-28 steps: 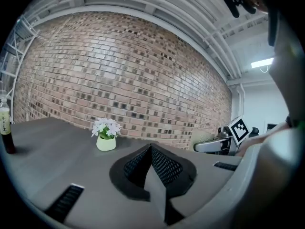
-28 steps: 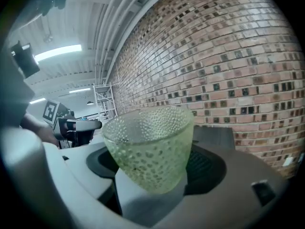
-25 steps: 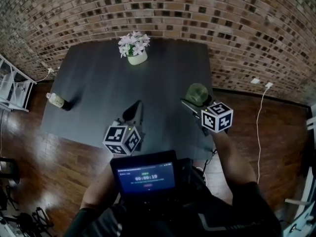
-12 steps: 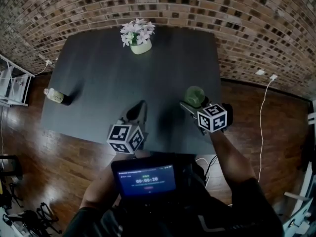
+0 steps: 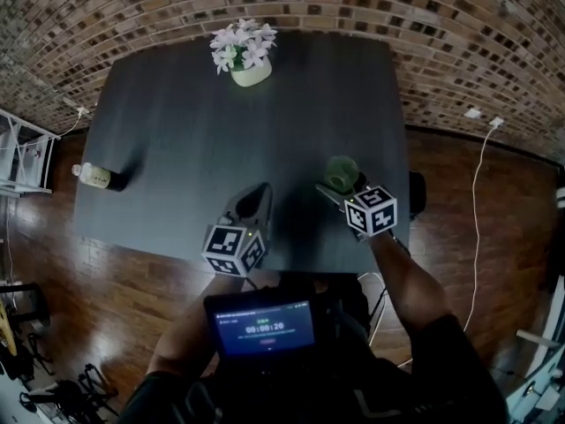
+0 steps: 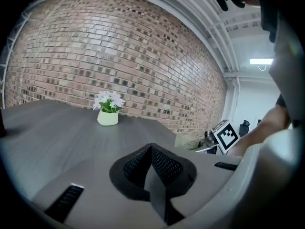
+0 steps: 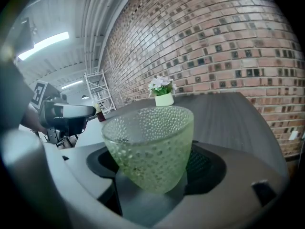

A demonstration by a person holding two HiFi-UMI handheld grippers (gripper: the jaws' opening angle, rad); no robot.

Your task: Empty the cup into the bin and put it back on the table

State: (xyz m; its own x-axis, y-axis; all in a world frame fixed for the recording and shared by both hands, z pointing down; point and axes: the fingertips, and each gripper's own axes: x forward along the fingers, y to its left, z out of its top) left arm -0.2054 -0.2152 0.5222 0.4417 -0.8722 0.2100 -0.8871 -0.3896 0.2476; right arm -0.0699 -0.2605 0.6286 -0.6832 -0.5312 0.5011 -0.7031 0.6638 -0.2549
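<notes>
Cup (image 7: 148,147) — green, upright — sits clamped in right gripper (image 5: 335,188); left gripper (image 6: 151,171) jaws pressed together, empty.

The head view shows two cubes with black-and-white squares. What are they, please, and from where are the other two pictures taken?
No robot here: a person holds a two-fingered gripper in each hand, and each cube is part of one. The head view looks down from the person's head. The other two cameras ride on the grippers, looking along their fingers. The left gripper is shut and empty. The right gripper is shut on a green dimpled glass cup. On the dark table are a pot of pale flowers and a small bottle.
</notes>
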